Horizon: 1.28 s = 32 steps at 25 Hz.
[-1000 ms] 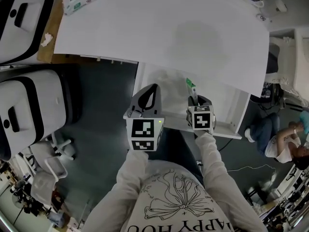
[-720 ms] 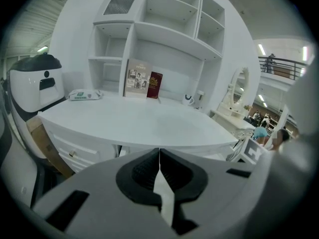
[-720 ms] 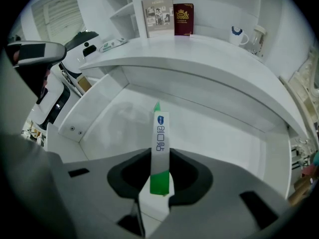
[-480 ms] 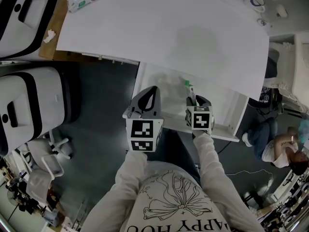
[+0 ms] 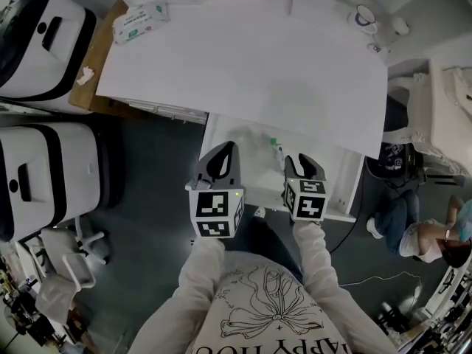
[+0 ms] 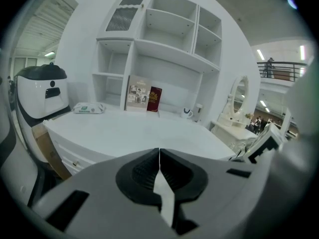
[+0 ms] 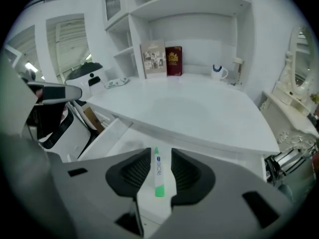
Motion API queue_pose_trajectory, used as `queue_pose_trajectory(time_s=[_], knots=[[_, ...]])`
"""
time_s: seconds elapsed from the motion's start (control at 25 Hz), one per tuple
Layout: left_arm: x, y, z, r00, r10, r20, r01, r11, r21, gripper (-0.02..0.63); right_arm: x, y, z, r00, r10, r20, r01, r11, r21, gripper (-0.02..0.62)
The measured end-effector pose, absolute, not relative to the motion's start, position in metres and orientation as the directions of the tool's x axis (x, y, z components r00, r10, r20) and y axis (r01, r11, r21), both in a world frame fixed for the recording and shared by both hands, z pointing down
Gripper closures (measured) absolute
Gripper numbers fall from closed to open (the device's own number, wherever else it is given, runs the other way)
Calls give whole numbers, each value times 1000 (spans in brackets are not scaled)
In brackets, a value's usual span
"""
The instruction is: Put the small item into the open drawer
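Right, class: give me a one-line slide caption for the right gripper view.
Right gripper with jaws opening, the green-tipped white tube loose between them, lying in the open drawer.

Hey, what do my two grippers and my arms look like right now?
The left gripper and right gripper are grey shells with black ribbed pads, each carrying a white cube with black square markers. Sleeves are light beige. The right jaws are opening, with nothing gripped between them.

Tube [image 7: 157, 176] now loose in drawer [image 5: 243, 161], between opening jaws of right tool [image 5: 302, 161]
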<state>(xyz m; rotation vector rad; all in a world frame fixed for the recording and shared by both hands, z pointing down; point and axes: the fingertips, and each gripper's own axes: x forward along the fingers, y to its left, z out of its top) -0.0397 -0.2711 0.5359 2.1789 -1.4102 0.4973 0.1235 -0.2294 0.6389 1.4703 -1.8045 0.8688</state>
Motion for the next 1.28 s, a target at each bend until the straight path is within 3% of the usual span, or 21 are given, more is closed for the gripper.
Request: queue_pose_trajectory(time_s=[0.44,1.28], knots=[[-37,-282,458,387,-829,403,-922,-348,169,598,139,-256,515,-142,-789,598,-990,110,-90,518],[-26,-271,344,384,-902,198,-923,-372,100,600,150,-253,382,-112,-940,323,-994,110,-25,557]])
